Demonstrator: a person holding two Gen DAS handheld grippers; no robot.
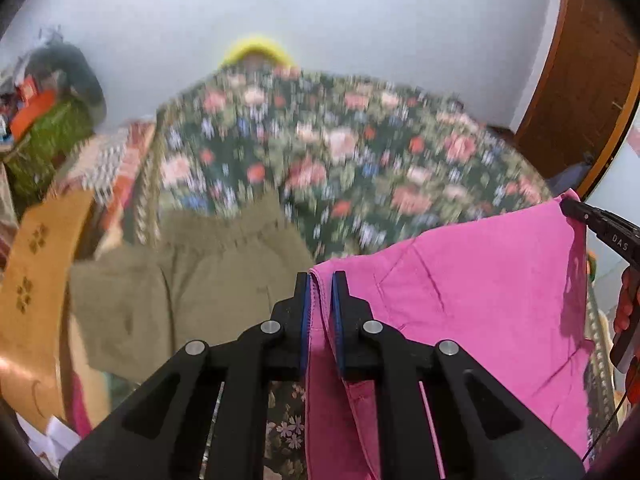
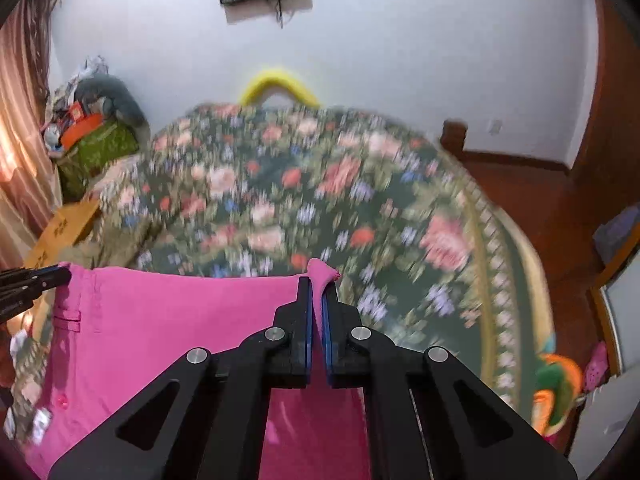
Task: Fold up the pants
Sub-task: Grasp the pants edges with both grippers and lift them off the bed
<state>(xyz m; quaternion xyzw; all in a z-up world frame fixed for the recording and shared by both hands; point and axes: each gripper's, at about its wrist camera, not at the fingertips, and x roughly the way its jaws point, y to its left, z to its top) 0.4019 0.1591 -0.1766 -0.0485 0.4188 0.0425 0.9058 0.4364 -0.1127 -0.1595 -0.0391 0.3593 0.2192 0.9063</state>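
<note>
Grippers [image 1: 321,280] [image 2: 318,284] clamp pink pants [image 1: 480,272], stretched level between them.

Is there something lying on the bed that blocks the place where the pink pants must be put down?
Partly. Both grippers, left and right, hold the pink pants above the bed. Olive pants lie on its left side; the flowered cover ahead shows nothing else.
</note>
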